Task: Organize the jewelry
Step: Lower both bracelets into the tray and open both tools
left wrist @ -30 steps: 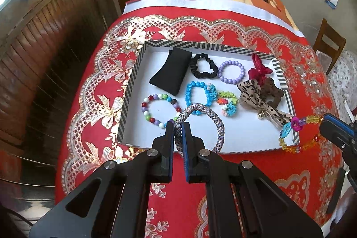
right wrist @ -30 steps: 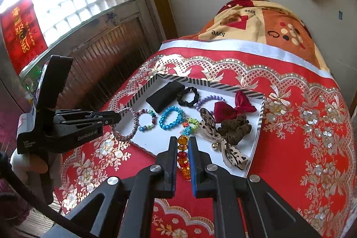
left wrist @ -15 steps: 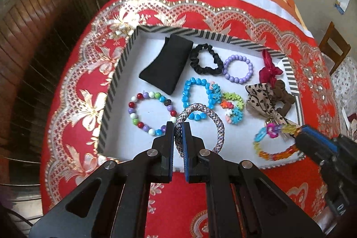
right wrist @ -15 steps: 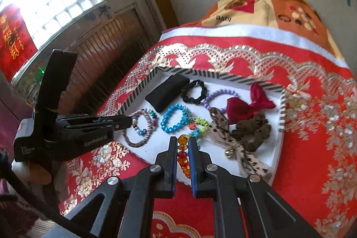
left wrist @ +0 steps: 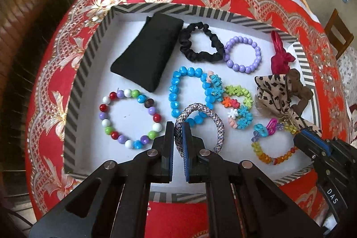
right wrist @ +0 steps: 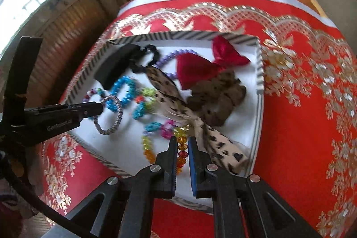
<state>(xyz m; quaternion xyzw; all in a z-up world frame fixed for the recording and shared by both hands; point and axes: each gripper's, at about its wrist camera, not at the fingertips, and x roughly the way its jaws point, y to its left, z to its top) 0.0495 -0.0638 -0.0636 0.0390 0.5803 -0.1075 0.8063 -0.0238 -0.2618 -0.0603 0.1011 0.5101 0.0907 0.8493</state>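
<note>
A striped-rim white tray [left wrist: 93, 55] lies on the red gold-patterned cloth. My left gripper [left wrist: 177, 142] is shut on a grey braided bracelet [left wrist: 215, 124], whose ring hangs low over the tray's front, partly across the blue bead bracelet [left wrist: 178, 90]. My right gripper [right wrist: 183, 144] is shut on a rainbow crystal bead bracelet [right wrist: 181, 148]. Its loop [left wrist: 267, 156] spreads over the tray's front right corner, beside the leopard bow [left wrist: 274, 95]. In the right wrist view, the left gripper [right wrist: 96, 108] holds the braided ring [right wrist: 111, 117] at the tray's left.
The tray also holds a black pouch [left wrist: 147, 52], black scrunchie [left wrist: 200, 41], purple bead bracelet [left wrist: 243, 52], multicolour bead bracelet [left wrist: 129, 119], flower bracelet [left wrist: 241, 108], red bow [left wrist: 281, 57] and brown scrunchie [left wrist: 301, 90]. A wooden wall is left, a chair [left wrist: 339, 35] far right.
Both grippers have come down and forward over the tray, each still shut on its bracelet. The rainbow bracelet has moved from outside the tray's front right edge to inside it.
</note>
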